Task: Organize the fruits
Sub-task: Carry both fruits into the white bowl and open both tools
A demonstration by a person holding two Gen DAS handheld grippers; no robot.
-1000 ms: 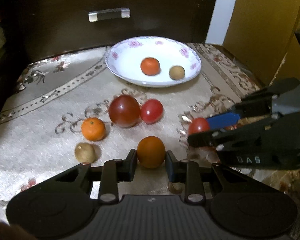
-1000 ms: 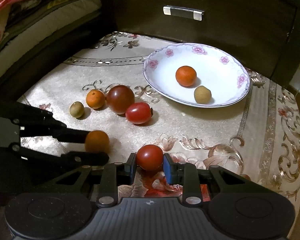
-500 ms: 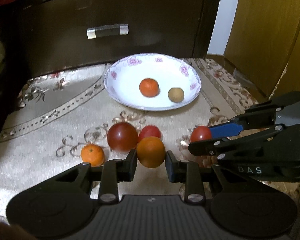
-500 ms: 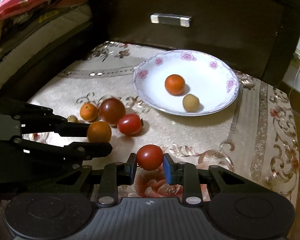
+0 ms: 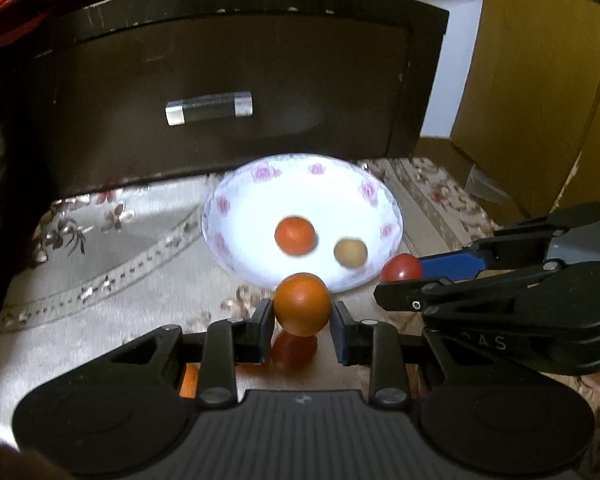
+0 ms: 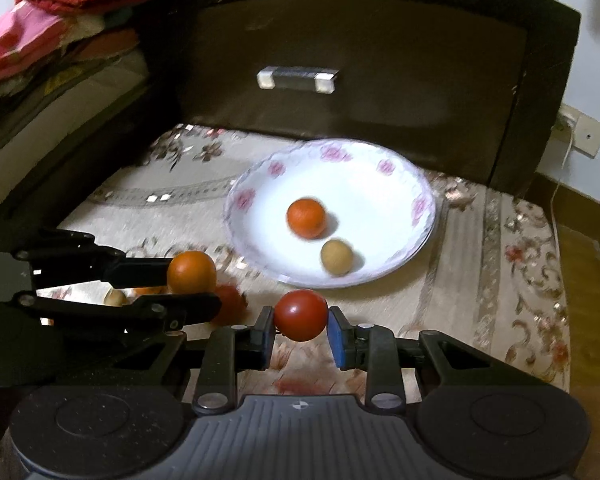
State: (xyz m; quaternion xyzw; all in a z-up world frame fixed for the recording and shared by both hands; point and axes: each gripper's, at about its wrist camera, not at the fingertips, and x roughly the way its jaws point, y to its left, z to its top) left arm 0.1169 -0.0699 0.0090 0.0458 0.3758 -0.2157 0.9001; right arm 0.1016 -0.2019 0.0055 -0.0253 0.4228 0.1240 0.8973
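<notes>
Lifting both off the cloth, I had the left gripper [image 5: 302, 316] clamped on the orange [image 5: 302, 309] and the right gripper [image 6: 300, 326] pinching the tomato [image 6: 301, 315], plate [image 6: 396, 168] now at 12 o'clock, drop-off next I guess.

A dark wooden drawer front [image 5: 228, 92] fills the upper middle of both views, with a clear bar handle [image 5: 209, 108] capped in pale metal at its centre. Below it, a beige floral cloth [image 6: 512, 280] covers the surface across the middle of the frame. At upper left, red and pink fabric [image 6: 60, 4] lies piled. A yellow-brown board [image 5: 540, 92] stands at right in the left view, and a white wall socket [image 6: 584, 134] sits at the far right of the right view.
</notes>
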